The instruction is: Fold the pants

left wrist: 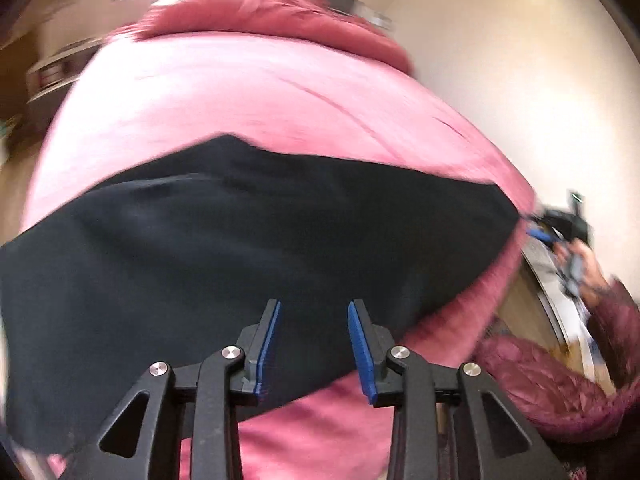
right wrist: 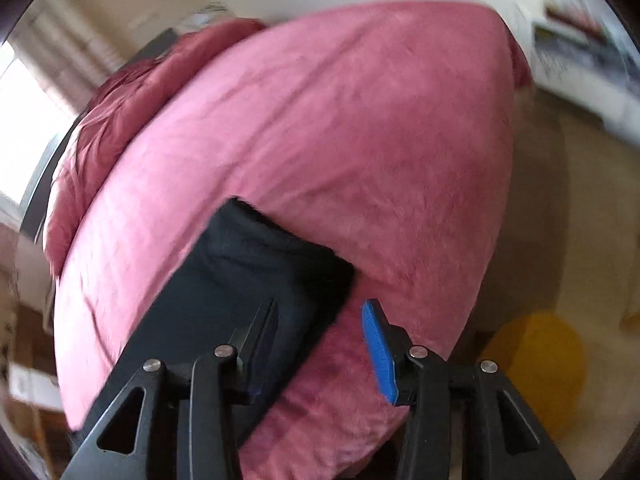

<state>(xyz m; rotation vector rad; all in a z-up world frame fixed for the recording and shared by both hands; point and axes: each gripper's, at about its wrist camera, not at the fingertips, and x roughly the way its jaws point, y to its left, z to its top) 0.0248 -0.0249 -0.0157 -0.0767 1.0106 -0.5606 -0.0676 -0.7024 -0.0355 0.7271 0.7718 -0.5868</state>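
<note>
Black pants (left wrist: 240, 240) lie spread flat across a pink bed cover (left wrist: 240, 92). My left gripper (left wrist: 314, 304) hovers over their near part, open, its blue pads apart with nothing pinched. In the right wrist view, a folded end of the pants (right wrist: 248, 272) shows a squared corner on the bed cover (right wrist: 340, 140). My right gripper (right wrist: 322, 304) is open and straddles that corner's edge, left finger over black cloth, right blue pad over pink. The right gripper (left wrist: 560, 232) also appears, blurred, at the pants' far right tip.
A rumpled darker pink duvet (left wrist: 260, 4) lies at the bed's head. A hand in a maroon quilted sleeve (left wrist: 552, 380) is at the bed's right side. A yellow object (right wrist: 536, 360) sits on the floor beside the bed. Shelves (right wrist: 580, 52) stand beyond.
</note>
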